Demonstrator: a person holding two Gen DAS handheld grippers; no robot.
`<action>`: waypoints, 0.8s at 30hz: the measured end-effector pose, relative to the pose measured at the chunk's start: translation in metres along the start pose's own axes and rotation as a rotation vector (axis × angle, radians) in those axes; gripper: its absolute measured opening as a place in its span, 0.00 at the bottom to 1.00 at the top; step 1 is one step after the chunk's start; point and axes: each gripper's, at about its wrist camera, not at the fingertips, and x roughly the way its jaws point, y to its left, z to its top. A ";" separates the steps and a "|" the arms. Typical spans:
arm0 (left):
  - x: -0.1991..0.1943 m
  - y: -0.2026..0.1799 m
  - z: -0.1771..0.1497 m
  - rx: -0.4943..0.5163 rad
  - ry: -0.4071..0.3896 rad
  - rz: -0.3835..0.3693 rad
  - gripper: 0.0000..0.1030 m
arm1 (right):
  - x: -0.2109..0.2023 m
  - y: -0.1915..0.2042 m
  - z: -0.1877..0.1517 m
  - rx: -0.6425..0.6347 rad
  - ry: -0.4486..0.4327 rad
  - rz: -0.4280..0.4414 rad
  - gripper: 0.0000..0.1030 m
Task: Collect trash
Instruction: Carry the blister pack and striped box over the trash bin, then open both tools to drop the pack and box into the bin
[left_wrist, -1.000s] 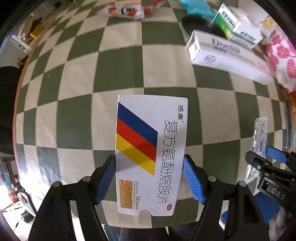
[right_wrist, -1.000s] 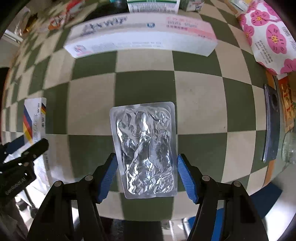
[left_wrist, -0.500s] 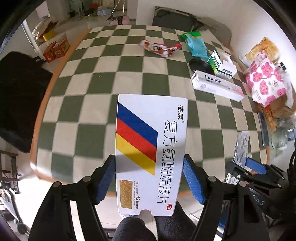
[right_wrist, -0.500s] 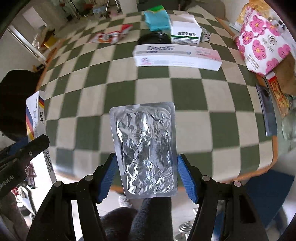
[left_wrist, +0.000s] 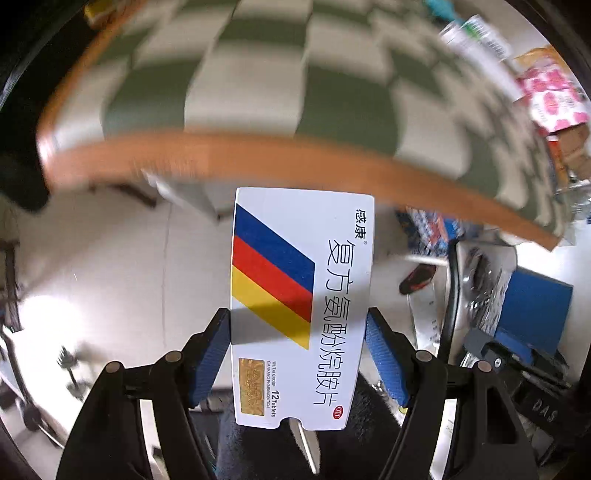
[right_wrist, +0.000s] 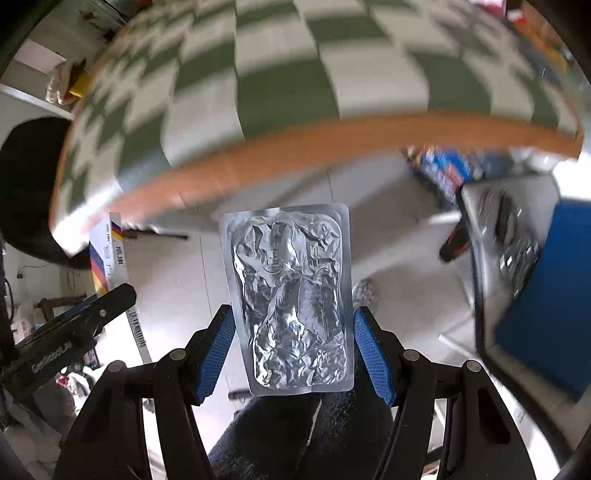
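My left gripper (left_wrist: 297, 343) is shut on a white medicine box (left_wrist: 299, 295) with blue, red and yellow stripes, held in the air below the table edge, over the floor. My right gripper (right_wrist: 293, 343) is shut on a crumpled silver blister pack (right_wrist: 290, 295), also held off the table. The medicine box and left gripper also show at the left of the right wrist view (right_wrist: 110, 258). A grey bin with a black rim (left_wrist: 476, 288) stands on the floor to the right; it also shows in the right wrist view (right_wrist: 506, 236).
The green-and-white checked table (left_wrist: 258, 74) with its orange rim (left_wrist: 258, 155) is above and behind, blurred. Boxes and a pink flowered packet (left_wrist: 550, 99) lie at its far right. A blue box (right_wrist: 546, 295) stands by the bin. A black chair (right_wrist: 26, 192) is at left.
Both grippers have pulled back off the table and dropped below its edge, carrying the box and the blister pack. The floor and the bin have come into view.
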 end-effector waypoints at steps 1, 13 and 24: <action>0.022 0.007 -0.001 -0.016 0.025 -0.007 0.68 | 0.014 -0.002 -0.005 0.003 0.015 -0.001 0.66; 0.249 0.070 0.033 -0.171 0.204 -0.180 0.79 | 0.257 -0.046 0.006 0.061 0.144 0.113 0.66; 0.273 0.094 0.023 -0.087 0.065 0.104 1.00 | 0.354 -0.050 0.009 -0.011 0.191 0.076 0.98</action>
